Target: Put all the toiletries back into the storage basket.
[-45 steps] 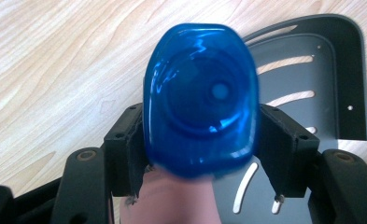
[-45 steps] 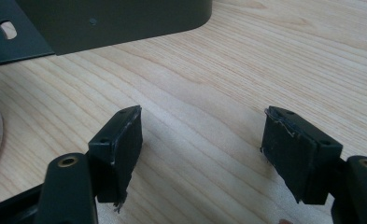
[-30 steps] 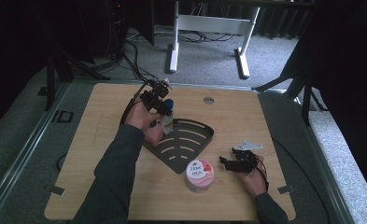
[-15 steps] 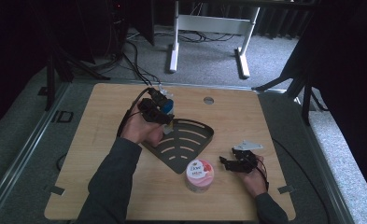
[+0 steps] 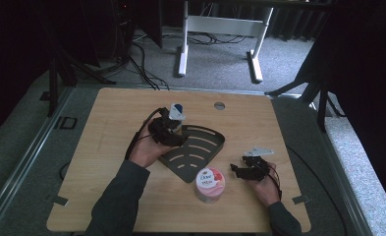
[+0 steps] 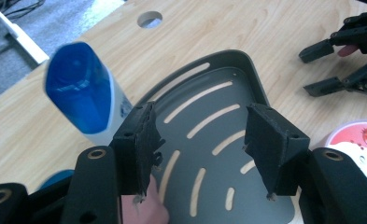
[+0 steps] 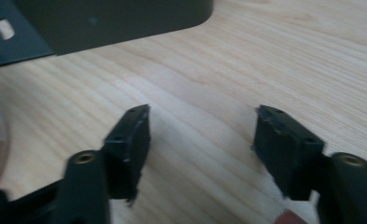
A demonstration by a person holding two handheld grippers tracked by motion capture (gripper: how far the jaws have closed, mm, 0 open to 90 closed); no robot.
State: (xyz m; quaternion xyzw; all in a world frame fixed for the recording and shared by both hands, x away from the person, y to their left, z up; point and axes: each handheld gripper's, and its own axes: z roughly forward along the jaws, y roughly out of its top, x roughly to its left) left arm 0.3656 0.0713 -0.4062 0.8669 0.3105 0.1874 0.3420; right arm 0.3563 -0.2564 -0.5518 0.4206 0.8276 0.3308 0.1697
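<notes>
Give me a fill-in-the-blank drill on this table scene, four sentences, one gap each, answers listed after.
1. The cap of the white bottle standing beside the left gripper is coloured ____.
2. The dark grey tray has curved ____ cut through its floor.
3. The jaws of the right gripper stand ____, with nothing but bare wooden table between them.
4. The round jar with the pink lid carries the brand name ____.

Missing words: blue; slots; open; Dove

The high view is dim, its surroundings nearly black, while the desk (image 5: 107,118) catches soft even light. The right gripper view is blurred throughout; the left gripper view is sharper, with soft shadows.
</notes>
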